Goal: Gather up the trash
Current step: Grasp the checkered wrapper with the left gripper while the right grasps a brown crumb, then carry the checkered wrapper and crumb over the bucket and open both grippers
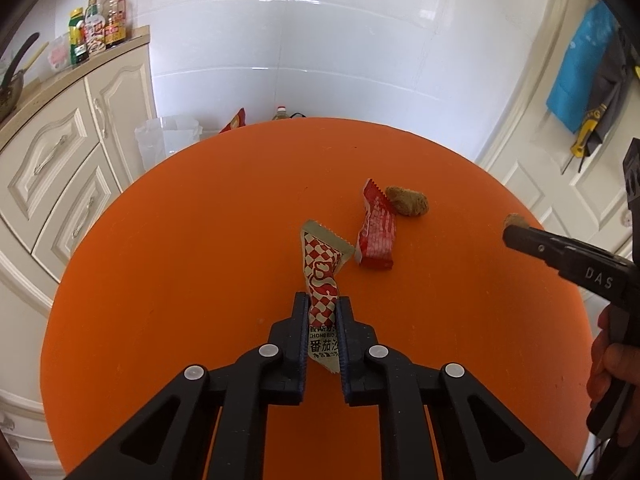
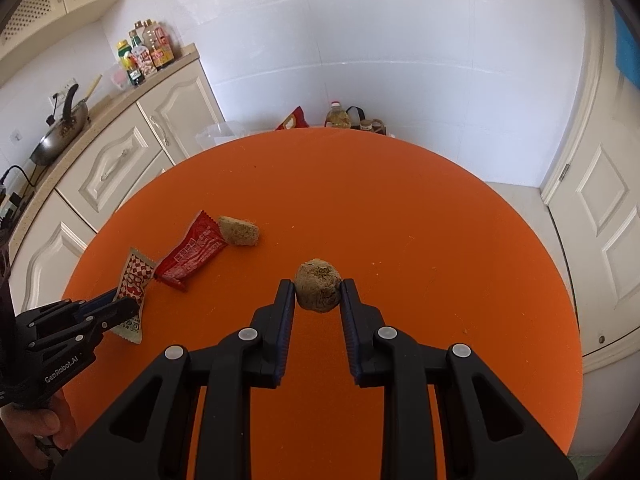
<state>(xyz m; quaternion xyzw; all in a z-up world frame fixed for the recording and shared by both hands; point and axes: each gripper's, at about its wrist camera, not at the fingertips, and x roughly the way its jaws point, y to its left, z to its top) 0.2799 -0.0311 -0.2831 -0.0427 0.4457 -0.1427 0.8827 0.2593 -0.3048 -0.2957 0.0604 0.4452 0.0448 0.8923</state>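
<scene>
Reading the printed surfaces first: the checkered sachet (image 1: 322, 276) carries red-and-white squares, the Latin letters "CHONG" and Chinese characters including 番茄; the rest of its text is too small to read. The right claw (image 1: 514, 232) body shows "DAS" in the left wrist view; the left claw (image 2: 120, 306) body shows "GenRobot.AI" in the right wrist view.

Materials and shapes:
- Checkered sachet: flat, glossy film with serrated end seals, slightly twisted.
- Red wrapper (image 1: 374, 228): crinkled foil-like film with white print, lying flat on the counter (image 1: 200, 240) just beside the sachet's far end.
- Brown lump (image 1: 407, 201): rough, fibrous, roughly oblong, resting at the far end of the red wrapper.
- Brown ball (image 2: 318, 286): rounded, coarse-textured, puckered at its face.
- Counter: smooth, round, orange top.

Claw states:
- Left claw: clenched on the checkered sachet, gripping its lower half between both ribbed blue pads (image 1: 302, 340); the sachet's upper end projects forward past the fingertips.
- Right claw: grasping the brown ball at the fingertips, both pads in contact with its sides; whether the ball is touching the counter cannot be told.

Pose: both claws point toward the far counter edge, the left beside the wrappers, the right well apart from them. Part of a hand (image 1: 612, 376) grips the right handle
</scene>
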